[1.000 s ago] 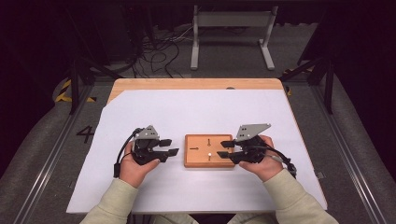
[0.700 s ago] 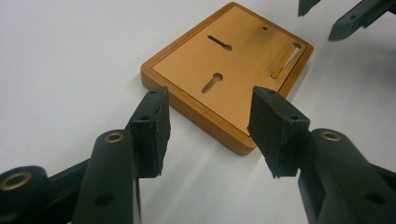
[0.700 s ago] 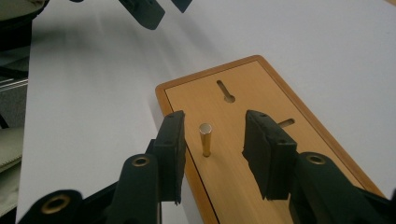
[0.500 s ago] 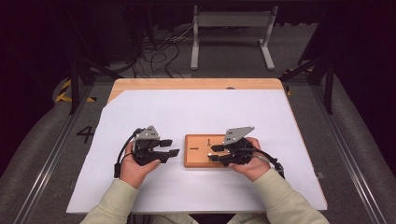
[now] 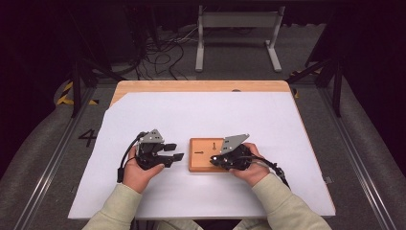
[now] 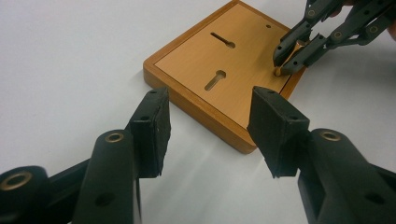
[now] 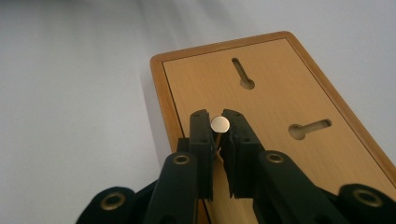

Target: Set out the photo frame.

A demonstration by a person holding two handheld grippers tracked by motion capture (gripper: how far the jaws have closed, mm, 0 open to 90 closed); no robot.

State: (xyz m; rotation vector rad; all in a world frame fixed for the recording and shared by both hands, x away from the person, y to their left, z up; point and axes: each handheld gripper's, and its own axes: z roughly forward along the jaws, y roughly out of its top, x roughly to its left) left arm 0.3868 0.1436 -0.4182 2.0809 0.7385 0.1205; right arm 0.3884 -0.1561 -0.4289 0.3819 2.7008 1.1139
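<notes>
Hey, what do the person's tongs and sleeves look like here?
Both tongs, left and right, are black linkage frames with brass-coloured pivot bushings and flat black pads. A grey three-cornered plate tops each, and a black cable trails behind. The sleeves are pale beige.

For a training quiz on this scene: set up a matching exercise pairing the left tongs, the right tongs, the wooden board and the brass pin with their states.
Things:
1. left tongs
2. right tongs
3. wooden board
4. brass pin

States:
A. lies flat on the white sheet
B. open, holding nothing
C. clamped between two black pads
D. shut on a small round-headed part

Pairs: 1-B, 2-D, 3-A, 4-C
</notes>
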